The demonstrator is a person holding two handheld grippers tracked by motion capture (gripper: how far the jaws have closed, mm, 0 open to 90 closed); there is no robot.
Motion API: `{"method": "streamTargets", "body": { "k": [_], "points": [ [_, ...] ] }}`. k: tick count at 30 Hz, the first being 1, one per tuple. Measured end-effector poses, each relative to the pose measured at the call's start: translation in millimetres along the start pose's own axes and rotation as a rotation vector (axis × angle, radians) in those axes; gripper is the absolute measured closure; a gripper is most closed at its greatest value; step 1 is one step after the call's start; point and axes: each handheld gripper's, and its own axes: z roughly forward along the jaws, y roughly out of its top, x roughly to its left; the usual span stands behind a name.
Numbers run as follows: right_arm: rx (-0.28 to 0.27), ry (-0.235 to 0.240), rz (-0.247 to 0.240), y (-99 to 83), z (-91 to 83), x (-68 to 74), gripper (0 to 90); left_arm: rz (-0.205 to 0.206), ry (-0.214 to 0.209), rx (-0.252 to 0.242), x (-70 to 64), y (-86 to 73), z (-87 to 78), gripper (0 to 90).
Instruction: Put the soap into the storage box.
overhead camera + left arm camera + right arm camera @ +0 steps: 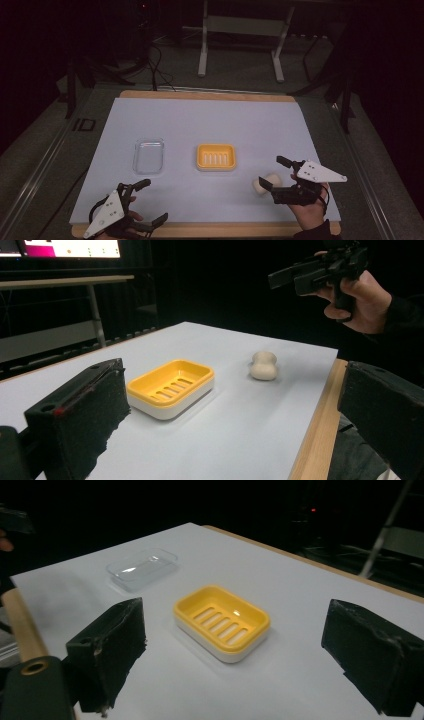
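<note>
Soap (265, 184) lies on bench (210, 120) near right of yellow soap dish (216, 157) (clear lid (148, 155) well left). Right hand-held gripper (274, 175) gapes wide just beside soap, holding nothing; left hand-held gripper (153, 201) wide open, empty, at near edge.

Overhead light falls evenly on the pale table sheet (210, 125), while the room beyond it sinks into near-black in all three views. The yellow soap dish (221, 621) and the clear plastic lid (142, 567) carry small glints, and objects cast only faint, soft shadows. The close black jaws in both gripper views are slightly soft, and the high view is grainy.
</note>
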Motion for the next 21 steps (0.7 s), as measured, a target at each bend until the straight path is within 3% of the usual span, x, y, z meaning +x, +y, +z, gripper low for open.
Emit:
{"method": "streamTargets", "body": {
  "k": [8,11,16,21],
  "points": [
    [0.015,0.045,-0.028,5.7,0.4,-2.5,10.3,-0.003,-0.001,0.007,1.5,-0.5,-0.4,0.1],
    [0.055,0.076,-0.043,9.4,3.3,-2.4,10.2,-0.002,-0.001,0.008,1.6,-0.7,-0.2,0.1],
    [0.119,0.139,-0.111,18.9,4.2,-1.7,10.2,0.001,0.004,0.015,2.2,-1.3,0.1,0.1],
    [0.251,0.192,-0.167,28.0,8.8,-2.3,12.4,0.004,0.004,0.020,2.0,-1.7,0.2,0.1]
  ]
}}
